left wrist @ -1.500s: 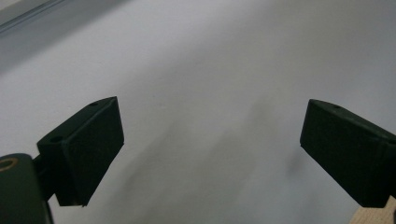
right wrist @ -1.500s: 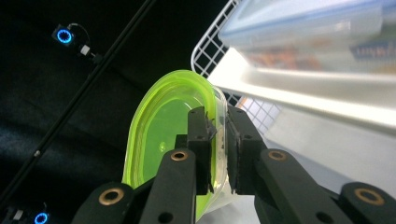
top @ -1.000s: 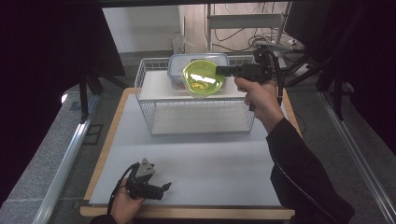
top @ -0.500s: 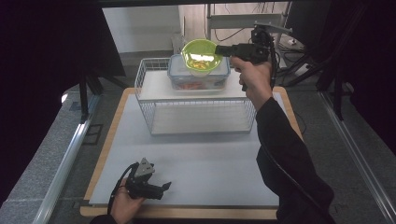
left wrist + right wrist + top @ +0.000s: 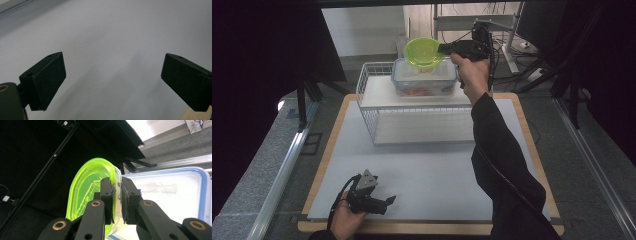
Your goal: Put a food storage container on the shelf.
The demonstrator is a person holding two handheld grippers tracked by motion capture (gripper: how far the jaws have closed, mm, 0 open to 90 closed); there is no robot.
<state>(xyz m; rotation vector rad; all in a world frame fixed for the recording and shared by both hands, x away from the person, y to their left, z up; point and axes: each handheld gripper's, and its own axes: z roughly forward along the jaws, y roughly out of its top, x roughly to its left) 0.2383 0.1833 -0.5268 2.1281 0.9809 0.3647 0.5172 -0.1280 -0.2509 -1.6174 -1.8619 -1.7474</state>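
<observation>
Plainly, goal: none is given, so any reading of progress is a judgement from how things lie.
Right claw [image 5: 443,48]: clamped on the rim of the bowl [image 5: 424,52]; in the right gripper view the jaws [image 5: 116,195] pinch the rim between them, one inside and one outside.
Bowl: lime green and see-through, held in the air at the far side of the scene, tipped toward its side, above the far part of the box [image 5: 425,77].
Bowl and box: whether they touch cannot be told; in the right gripper view the bowl hangs just beside the box lid, to its left.
Box: clear, with a blue-edged lid, something red and orange inside; it sits on top of the rack [image 5: 422,105].
Rack: white wire, standing at the far middle of the counter [image 5: 427,175], with an open shelf space underneath.
Left claw [image 5: 388,201]: jaws wide apart and holding nothing; it rests low at the near left of the counter, in the person's hand [image 5: 346,219].
Left gripper view: the two jaws [image 5: 113,82] stand apart over bare white counter.
Done, as it looks: the bowl is gripped and off every surface.
Left, as it looks: the bowl has not yet been set down anywhere; where it should go is unclear, the box lid, the rack or the counter all being possible.
Risk: a rim pinch on a tipped bowl may let it swing or slip.
</observation>
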